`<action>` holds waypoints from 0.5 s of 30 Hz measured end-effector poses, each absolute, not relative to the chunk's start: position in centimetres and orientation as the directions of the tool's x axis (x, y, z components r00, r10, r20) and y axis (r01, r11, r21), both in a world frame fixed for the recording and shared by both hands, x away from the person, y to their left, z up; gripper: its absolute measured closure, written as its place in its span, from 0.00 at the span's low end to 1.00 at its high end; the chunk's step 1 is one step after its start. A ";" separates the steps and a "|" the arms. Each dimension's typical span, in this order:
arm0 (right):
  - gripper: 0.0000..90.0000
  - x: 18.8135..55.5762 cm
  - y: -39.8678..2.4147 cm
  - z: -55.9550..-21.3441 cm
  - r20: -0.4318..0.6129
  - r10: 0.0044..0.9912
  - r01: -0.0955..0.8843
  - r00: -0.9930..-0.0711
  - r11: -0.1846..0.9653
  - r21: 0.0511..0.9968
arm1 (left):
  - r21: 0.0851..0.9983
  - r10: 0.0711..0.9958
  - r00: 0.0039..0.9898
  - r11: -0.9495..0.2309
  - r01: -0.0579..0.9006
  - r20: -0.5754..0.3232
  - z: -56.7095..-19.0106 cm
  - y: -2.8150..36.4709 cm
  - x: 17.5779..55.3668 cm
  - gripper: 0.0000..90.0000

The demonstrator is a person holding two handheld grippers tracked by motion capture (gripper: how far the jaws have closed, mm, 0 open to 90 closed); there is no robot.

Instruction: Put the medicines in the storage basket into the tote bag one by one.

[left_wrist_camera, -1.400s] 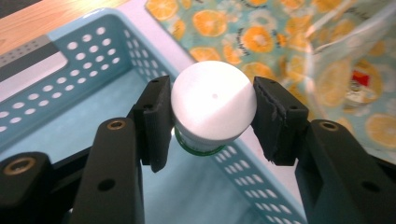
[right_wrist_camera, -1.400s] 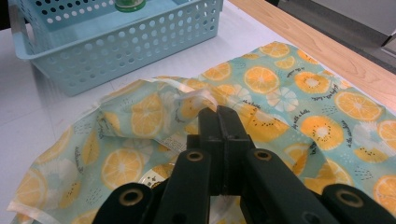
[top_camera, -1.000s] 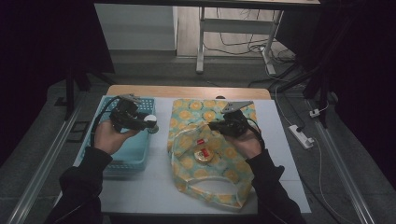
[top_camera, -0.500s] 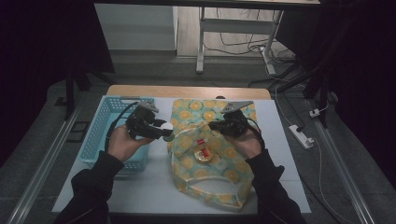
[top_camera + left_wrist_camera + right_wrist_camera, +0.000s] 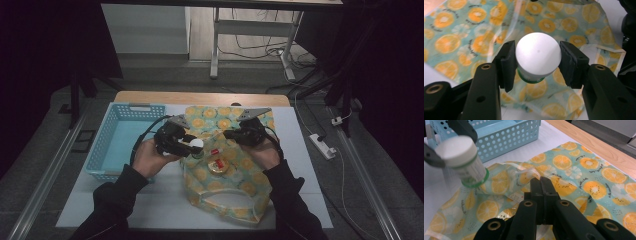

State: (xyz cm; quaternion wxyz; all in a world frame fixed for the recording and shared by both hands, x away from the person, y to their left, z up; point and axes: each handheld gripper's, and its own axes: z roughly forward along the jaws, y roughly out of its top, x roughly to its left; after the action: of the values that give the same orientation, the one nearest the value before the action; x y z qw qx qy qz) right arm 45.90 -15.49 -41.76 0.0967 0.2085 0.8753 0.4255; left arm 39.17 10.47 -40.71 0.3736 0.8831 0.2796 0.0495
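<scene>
Left claw (image 5: 537, 63) pinches a white-capped jar (image 5: 538, 56) over the bag's (image 5: 235, 170) left edge.
Right claw (image 5: 543, 185), pressed together, grips the bag rim; blue basket (image 5: 119, 145) sits beside, tabletop (image 5: 165, 200) bare nearer the person.

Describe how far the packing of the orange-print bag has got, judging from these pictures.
Done: two small items seem to lie inside the orange-print bag, though what they are is unclear. In hand: the left gripper holds a white-capped bottle over the bag's mouth, while the right gripper pinches the bag's edge, holding it open. Left: releasing the bottle into the bag. The blue basket looks empty.
</scene>
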 end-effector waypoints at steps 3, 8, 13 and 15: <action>1.00 45.9 -15.5 -41.8 0.007 0.447 0.282 -0.894 0.551 0.786 | 0.685 0.519 0.847 -0.576 0.447 -0.117 -41.1 9.6 39.3 0.56; 1.00 45.9 -15.5 -41.7 0.007 0.448 0.282 -0.894 0.550 0.786 | 0.685 0.506 0.855 -0.584 0.436 -0.112 -41.8 8.3 39.6 0.56; 0.99 45.9 -15.5 -41.8 0.007 0.448 0.281 -0.894 0.549 0.787 | 0.682 0.500 0.860 -0.595 0.426 -0.101 -42.7 6.9 40.1 0.56; 0.99 45.9 -15.5 -41.8 0.006 0.450 0.282 -0.893 0.549 0.787 | 0.680 0.498 0.862 -0.599 0.423 -0.097 -43.0 6.5 40.3 0.56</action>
State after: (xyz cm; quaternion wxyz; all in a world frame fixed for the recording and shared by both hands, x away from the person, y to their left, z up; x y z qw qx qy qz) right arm 45.91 -15.49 -41.77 0.0984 0.2094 0.8745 0.4263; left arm 40.27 6.51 -43.01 0.3660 0.8928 0.2576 0.0512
